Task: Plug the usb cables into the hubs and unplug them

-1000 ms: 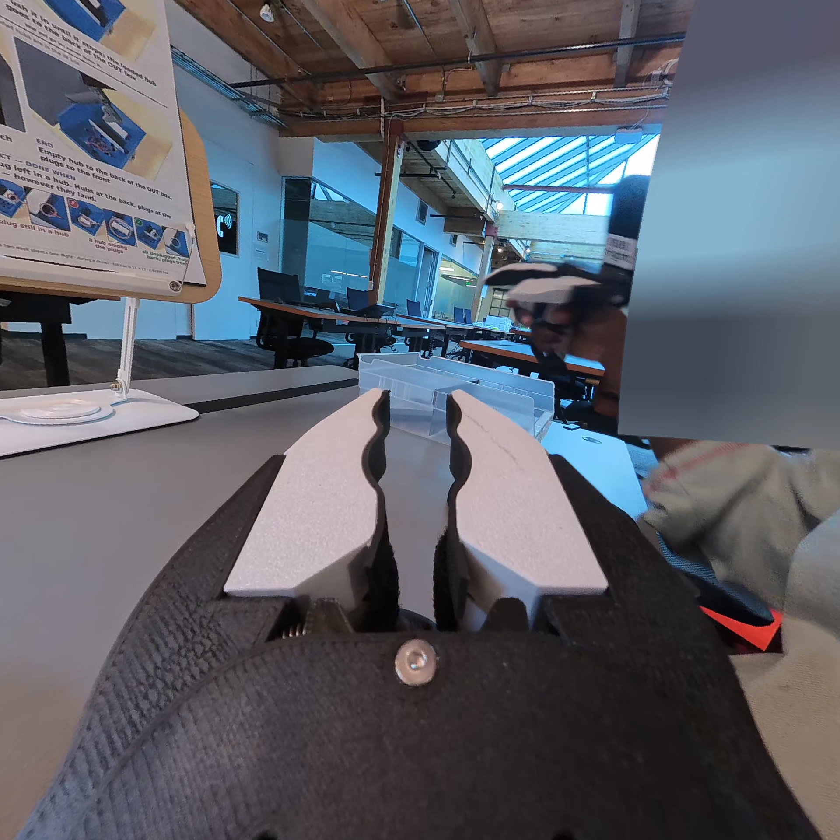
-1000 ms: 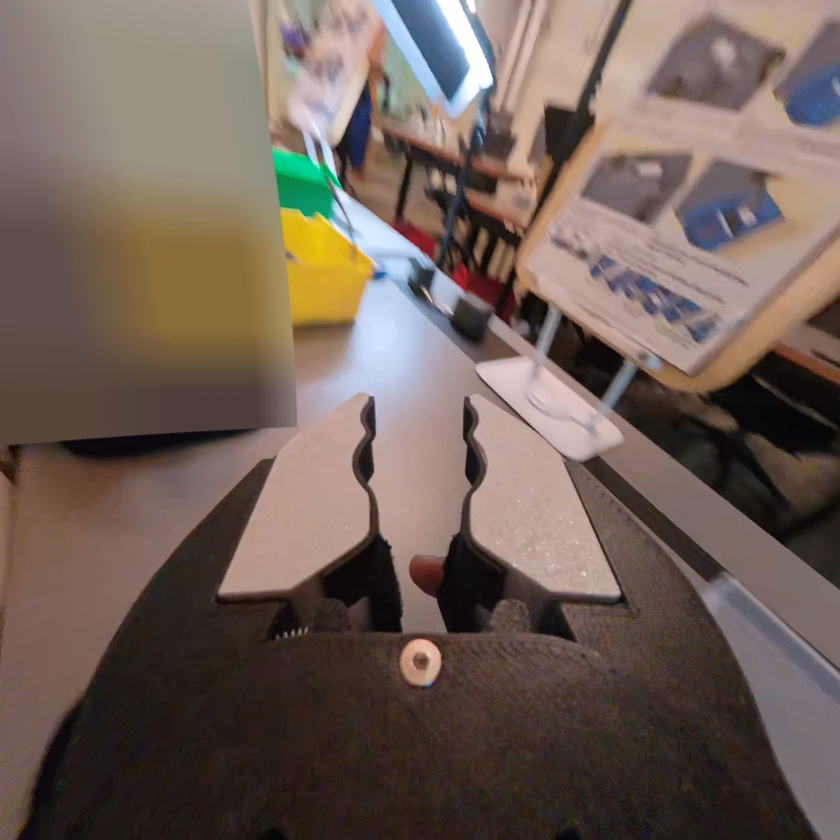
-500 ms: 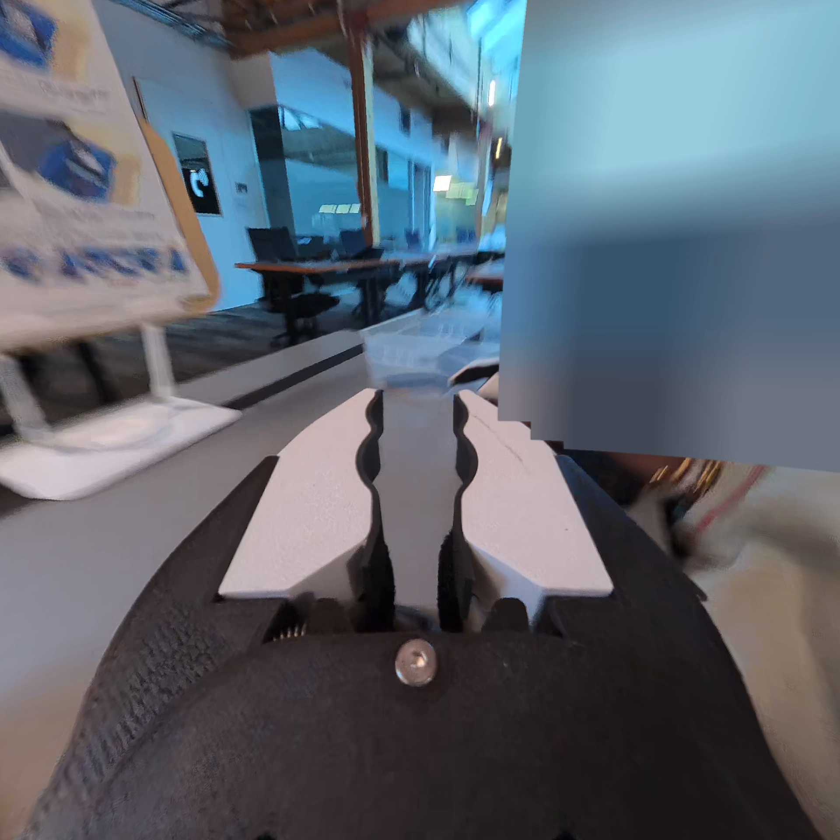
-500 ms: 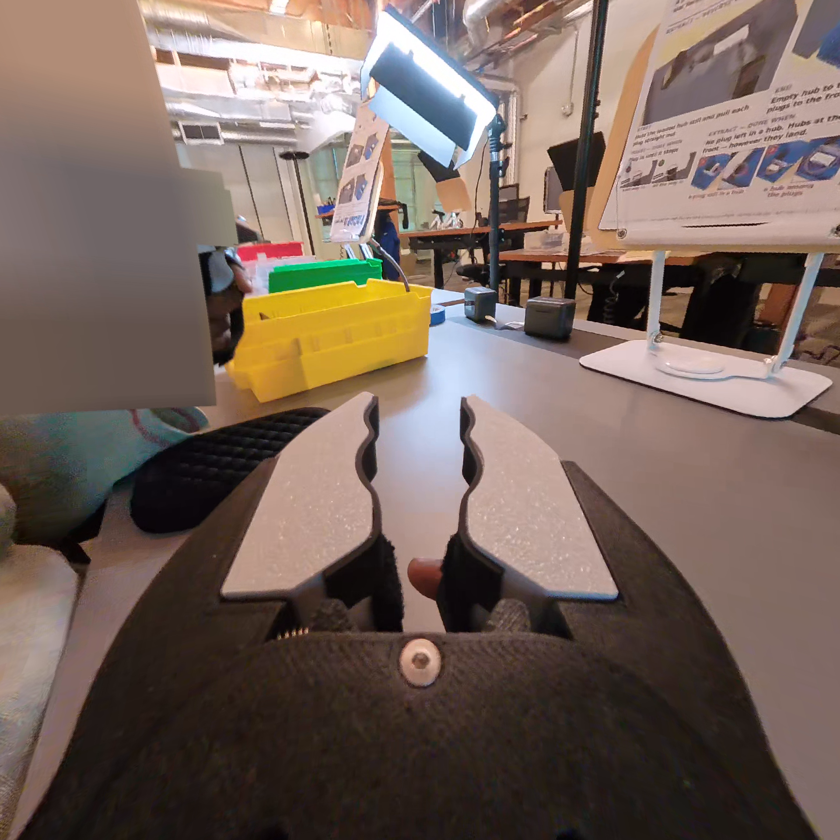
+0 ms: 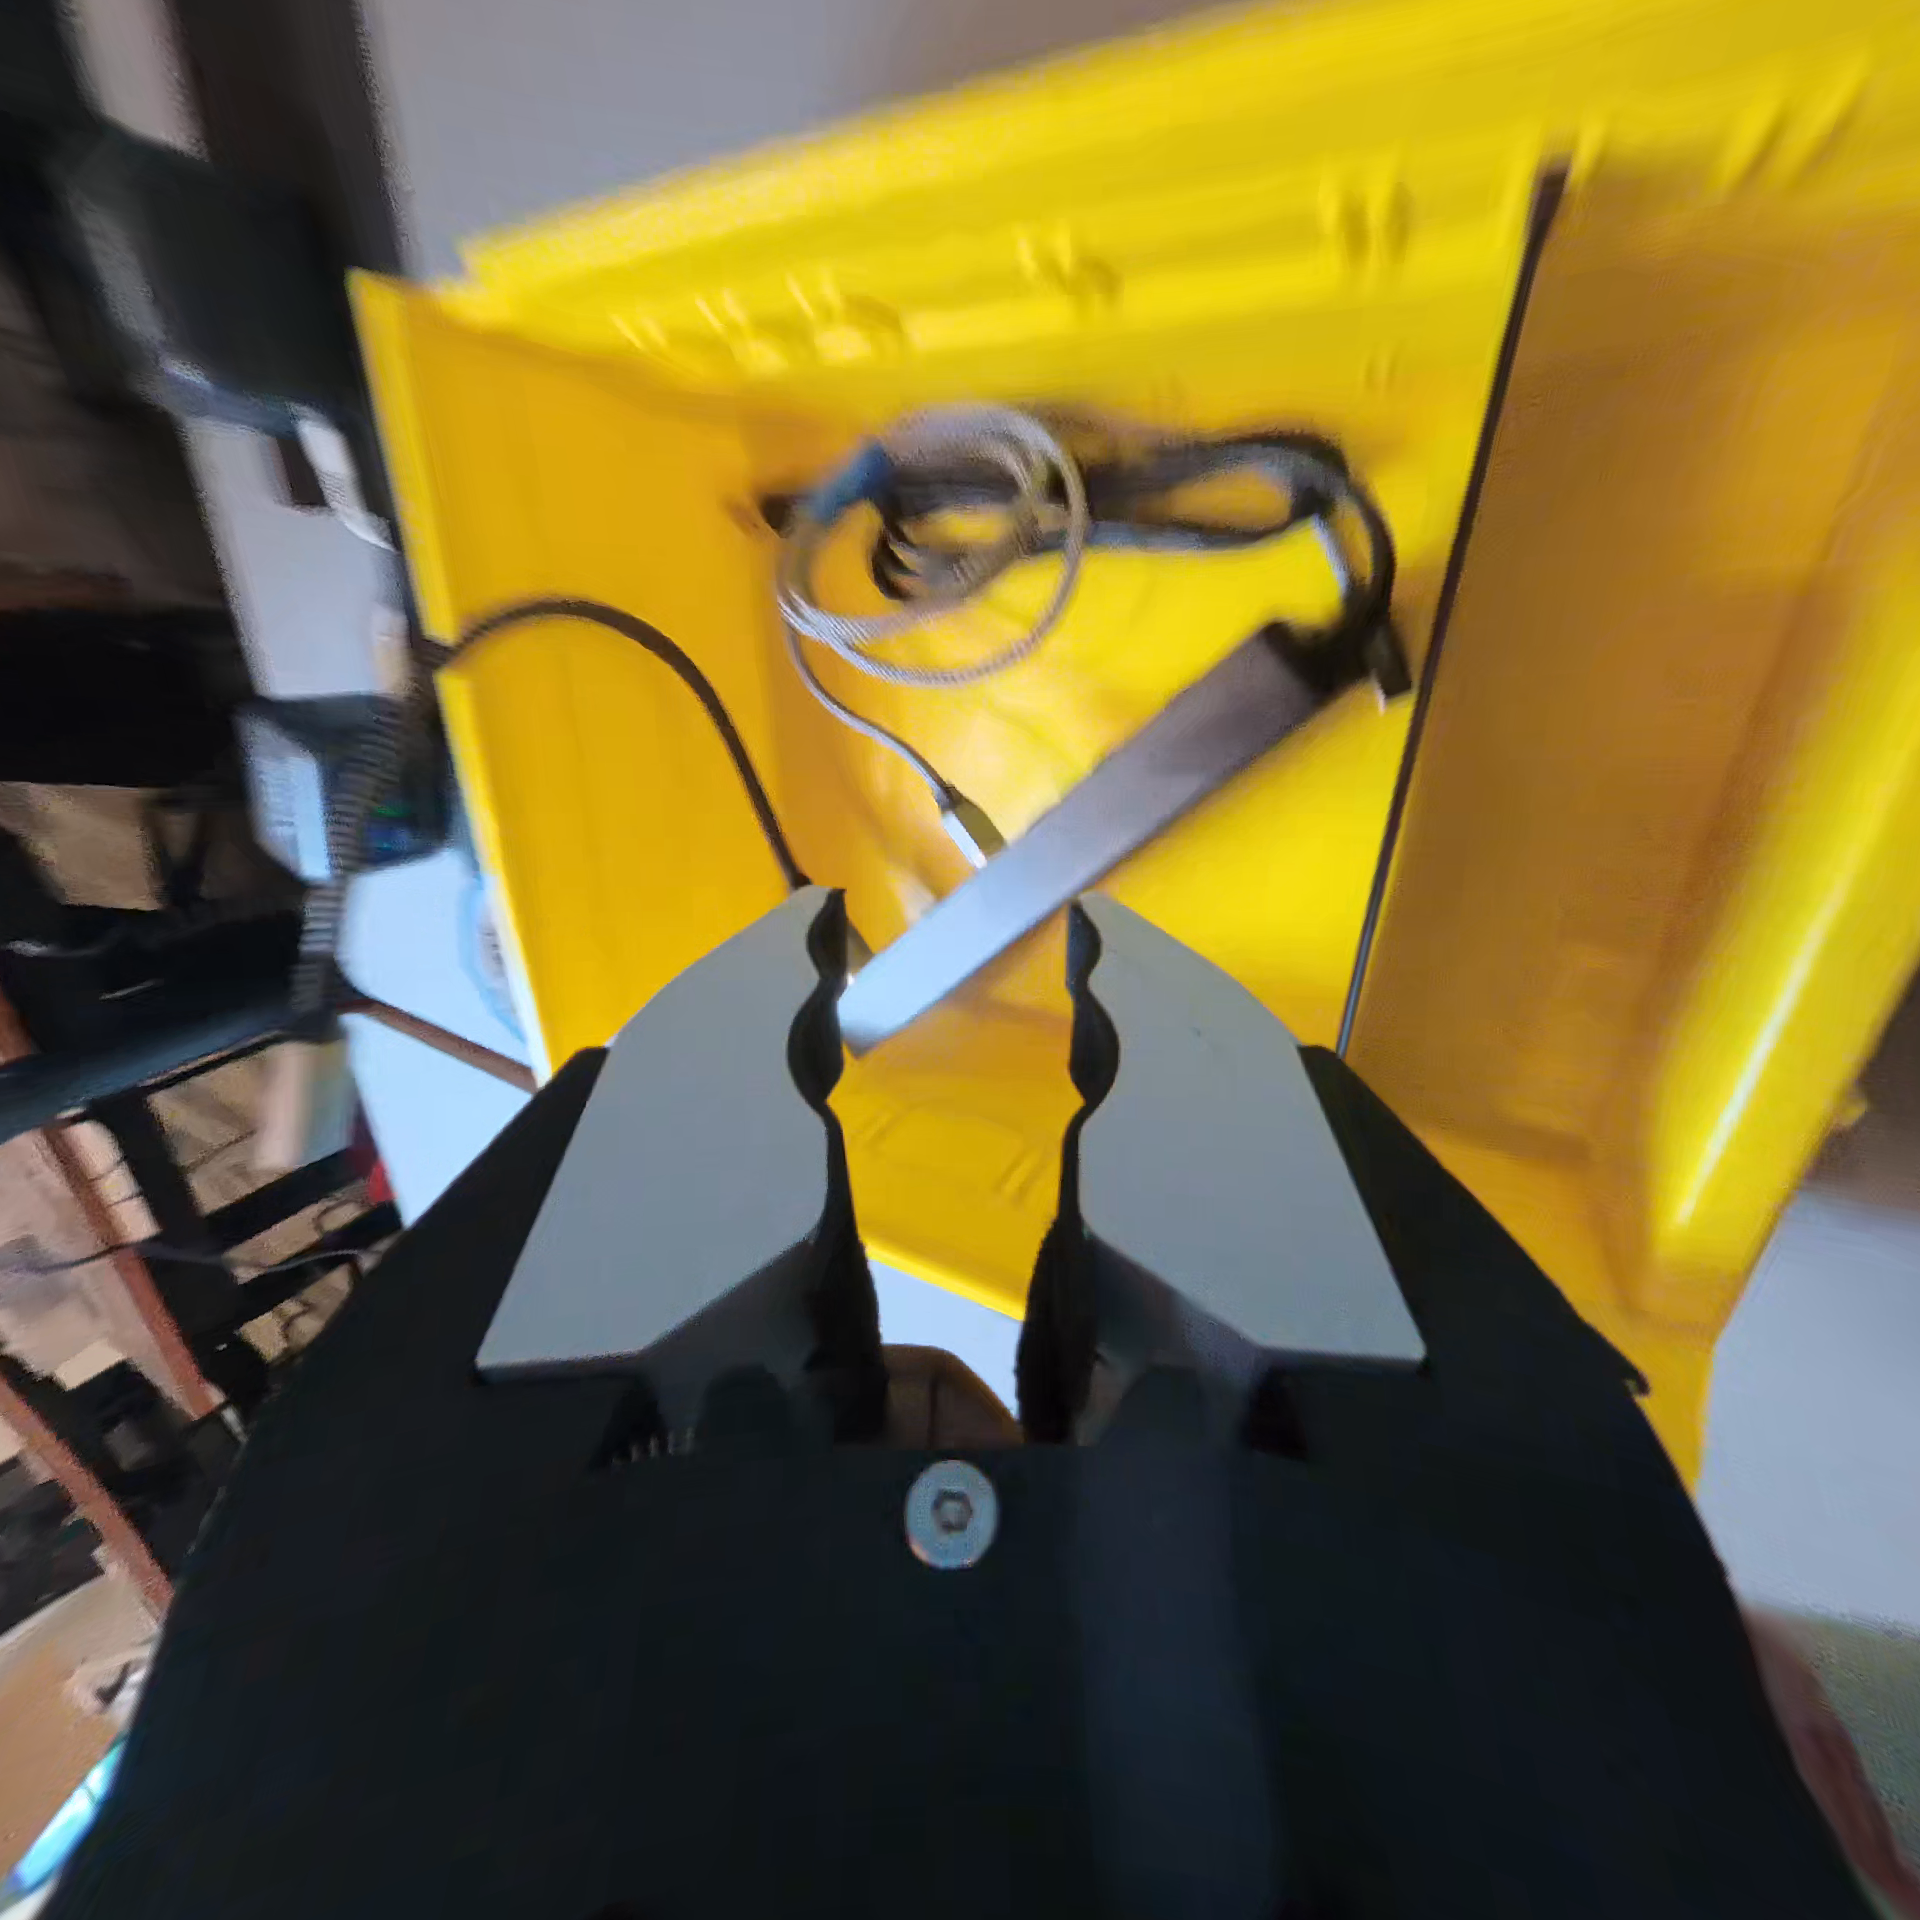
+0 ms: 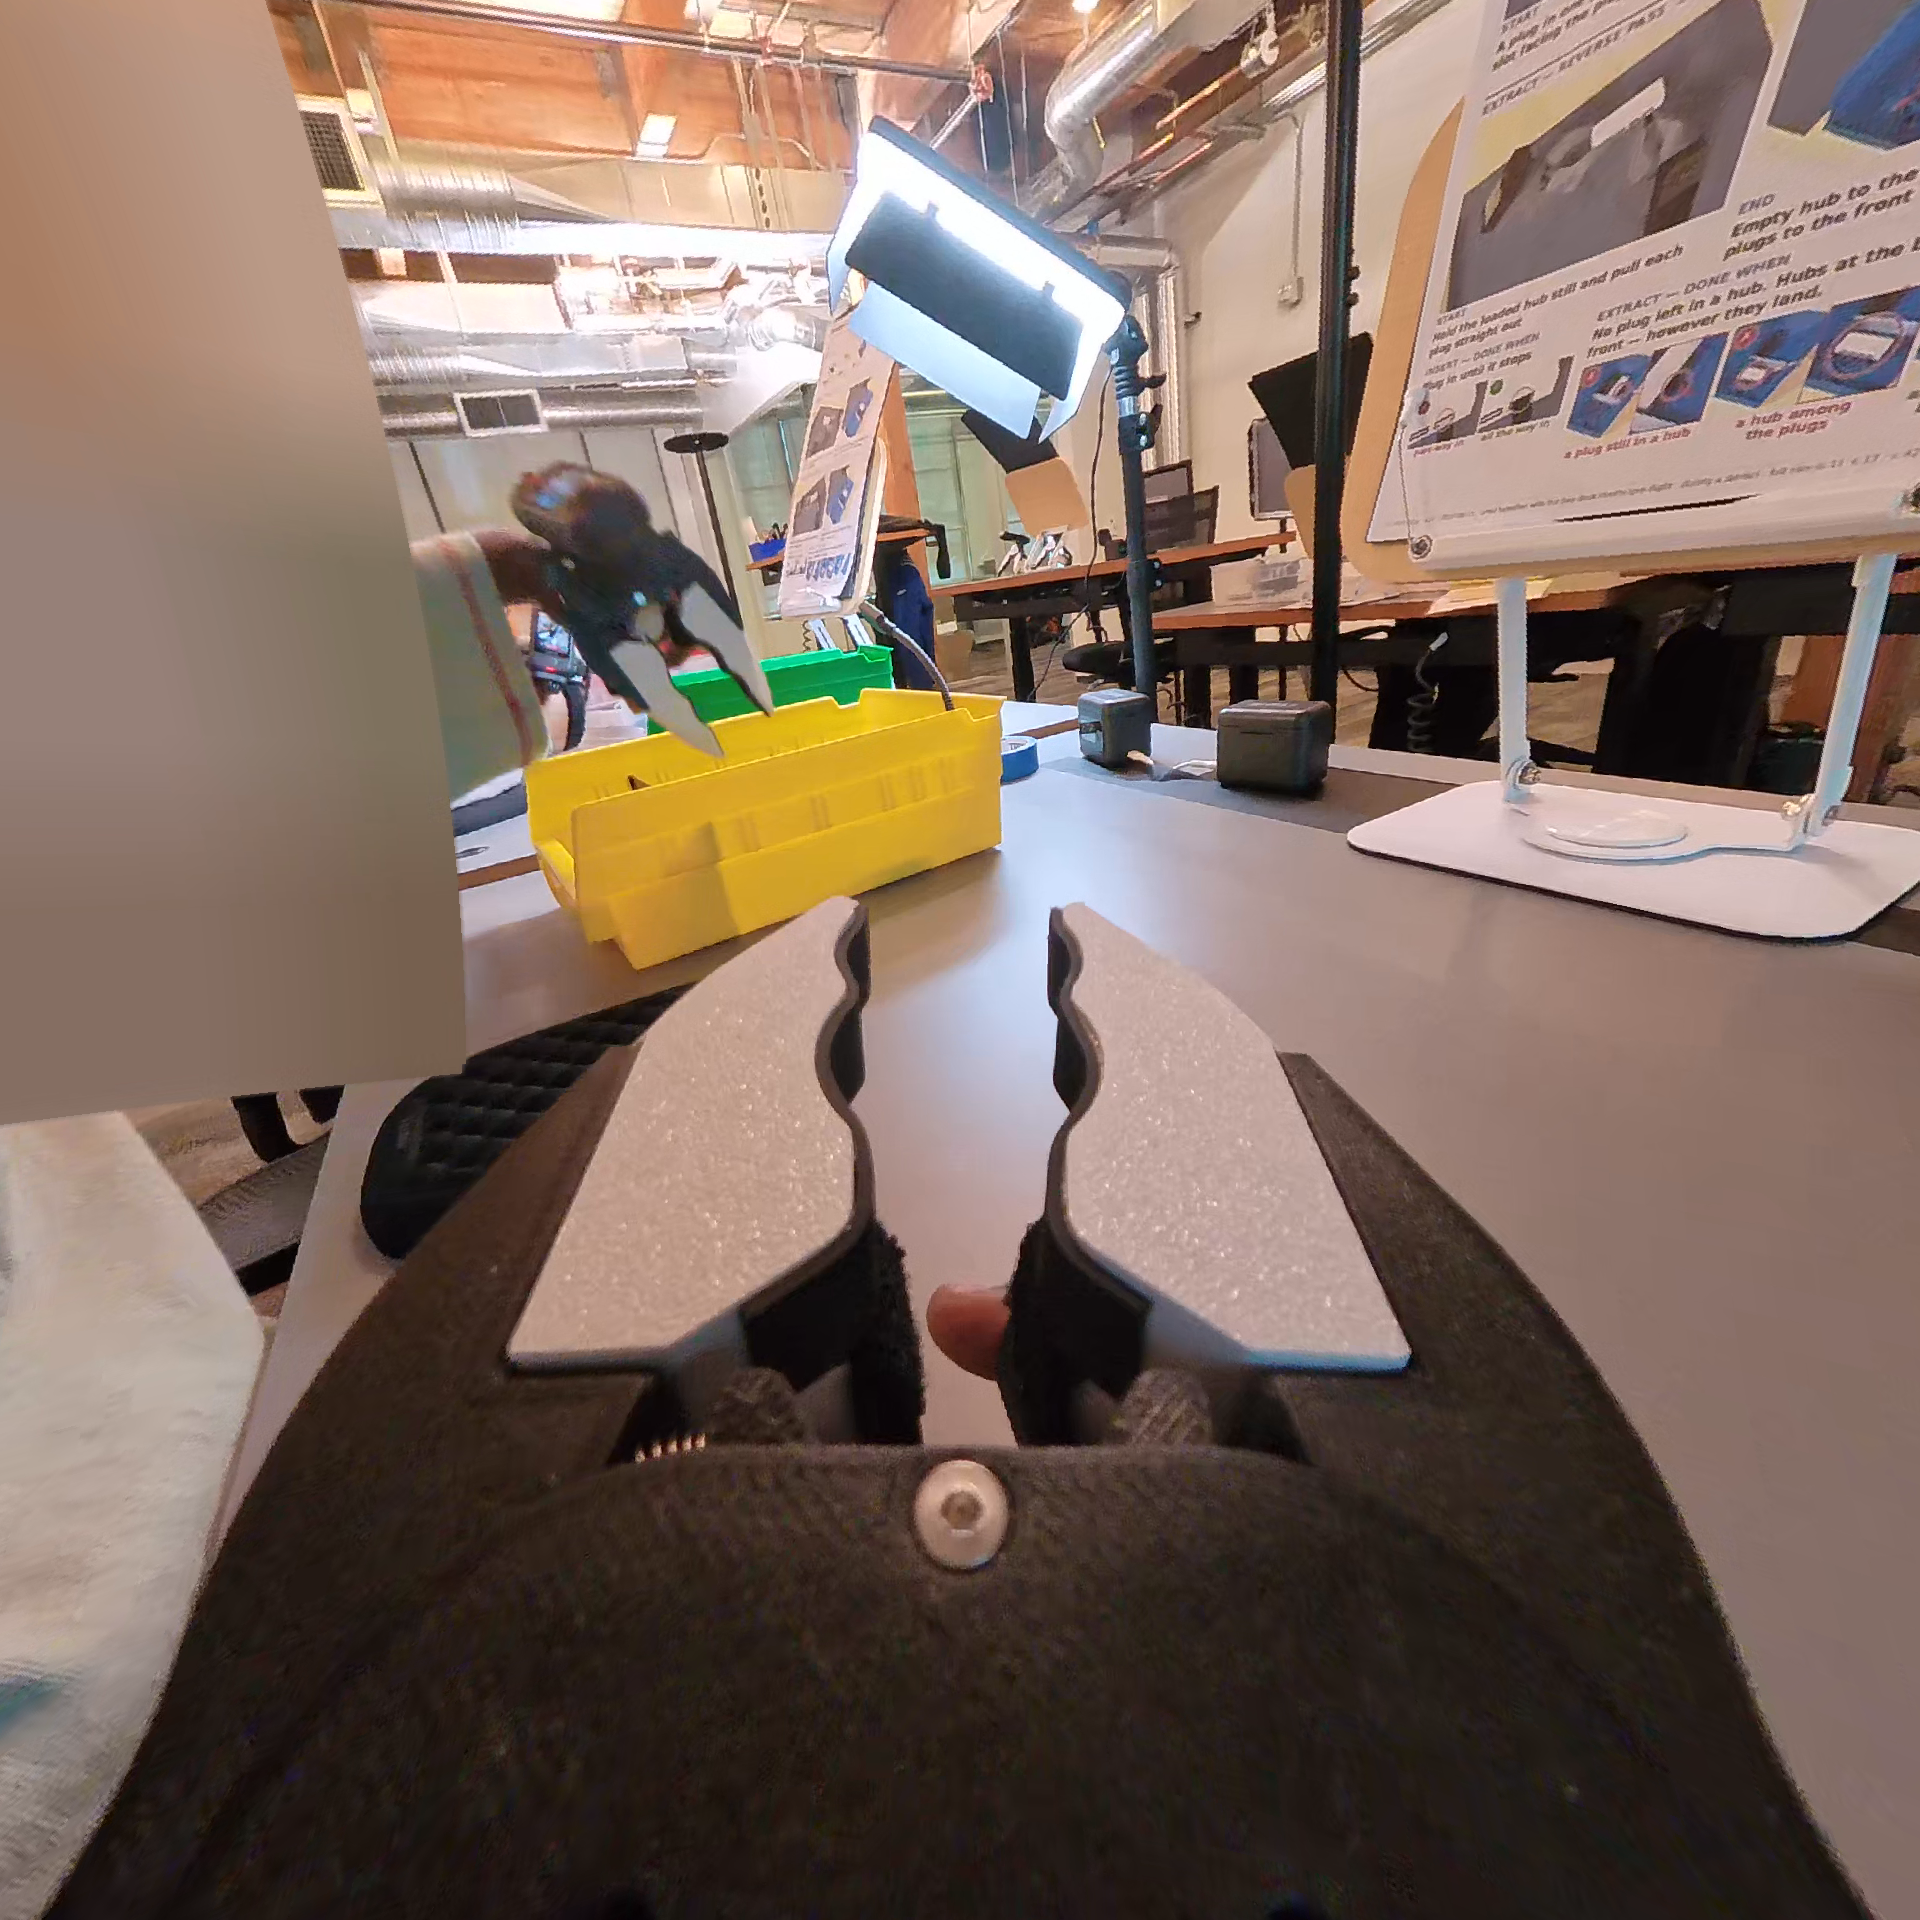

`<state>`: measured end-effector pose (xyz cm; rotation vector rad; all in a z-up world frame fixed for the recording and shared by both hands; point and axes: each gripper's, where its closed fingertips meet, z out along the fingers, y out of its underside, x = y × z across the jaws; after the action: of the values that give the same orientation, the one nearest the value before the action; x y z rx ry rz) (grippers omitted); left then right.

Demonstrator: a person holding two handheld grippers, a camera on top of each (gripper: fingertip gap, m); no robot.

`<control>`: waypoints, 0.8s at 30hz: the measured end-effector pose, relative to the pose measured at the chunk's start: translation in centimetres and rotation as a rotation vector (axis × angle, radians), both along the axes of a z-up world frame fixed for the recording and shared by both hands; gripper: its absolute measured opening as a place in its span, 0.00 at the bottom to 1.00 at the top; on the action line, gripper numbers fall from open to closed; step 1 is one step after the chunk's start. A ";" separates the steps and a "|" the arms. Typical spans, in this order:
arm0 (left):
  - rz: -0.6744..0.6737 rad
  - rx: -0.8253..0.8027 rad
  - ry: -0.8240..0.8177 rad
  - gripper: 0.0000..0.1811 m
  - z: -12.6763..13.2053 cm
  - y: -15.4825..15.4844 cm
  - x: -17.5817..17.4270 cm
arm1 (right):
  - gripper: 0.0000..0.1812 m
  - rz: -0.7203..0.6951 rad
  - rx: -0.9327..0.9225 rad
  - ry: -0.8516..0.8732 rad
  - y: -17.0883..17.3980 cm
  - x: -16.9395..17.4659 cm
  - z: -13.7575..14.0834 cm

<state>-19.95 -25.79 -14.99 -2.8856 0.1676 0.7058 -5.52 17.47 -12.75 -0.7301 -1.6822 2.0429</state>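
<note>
My right tongs (image 6: 956, 935) sit low over the grey worktop (image 6: 1507, 1091), jaws apart with nothing between them, pointing at 12 o'clock across bare surface. Out at about 11 o'clock from them stands the yellow bin (image 6: 790, 821), and above its rim hang my left tongs (image 6: 696, 686), tipped nose-down into it.

Through the left wrist view, those left tongs (image 5: 951, 935) are also apart and empty, looking straight down into the yellow bin (image 5: 1610, 727). Nearest the tips lies the hub (image 5: 1081, 831), a long grey bar running from 7 o'clock up toward 2 o'clock, its near end just between the jaw tips but not gripped. Beyond it, at 12 o'clock, the usb cables (image 5: 935, 561) lie coiled in a loose tangle (the picture is smeared by motion, so I cannot count them or say whether any plug is seated). A thin black lead (image 5: 665, 665) loops over the bin wall at 10 o'clock.

I judge this the opening step: fetching a hub from the bin. The next move calls for lowering the left tongs squarely across the bar's narrow width and closing, without snagging the cable beside it.
</note>
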 end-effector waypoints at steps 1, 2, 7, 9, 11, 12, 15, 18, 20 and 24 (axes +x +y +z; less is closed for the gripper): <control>-0.006 -0.055 -0.056 0.23 -1.2 -0.9 -0.3 | 0.18 -0.003 -0.007 -0.001 0.1 0.0 0.0; -0.014 -0.109 -0.099 0.24 -2.2 -1.7 -0.6 | 0.18 -0.005 -0.013 -0.003 0.2 -0.1 0.1; -0.123 -0.279 -0.149 0.28 -5.1 -2.6 -2.2 | 0.17 0.000 -0.028 -0.027 0.3 -0.3 -0.1; -0.173 -0.345 -0.155 0.29 -6.2 -2.7 -2.6 | 0.17 0.000 -0.029 -0.031 0.3 -0.4 -0.1; -0.206 -0.374 -0.175 0.28 -7.2 -2.7 -2.7 | 0.17 -0.003 -0.034 -0.030 0.4 -0.4 -0.1; -0.213 -0.377 -0.190 0.27 -7.8 -2.7 -2.7 | 0.17 -0.005 -0.037 -0.031 0.4 -0.4 -0.1; -0.239 -0.406 -0.169 0.20 -8.9 -3.0 -3.1 | 0.17 -0.008 -0.049 -0.035 0.6 -0.5 0.0; -0.236 -0.392 -0.074 0.19 -7.5 -2.7 -3.3 | 0.16 -0.010 -0.056 -0.040 0.7 -0.5 0.0; -0.216 -0.369 0.021 0.18 -5.4 -2.4 -3.2 | 0.16 -0.010 -0.056 -0.041 0.7 -0.5 0.0; -0.176 -0.346 0.307 0.18 1.0 -1.7 -3.0 | 0.16 -0.011 -0.045 -0.042 0.5 -0.6 -0.1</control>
<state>-22.98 -27.44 -14.01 -3.0004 0.6327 1.1846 -6.08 17.99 -12.88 -0.8006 -1.6568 2.0776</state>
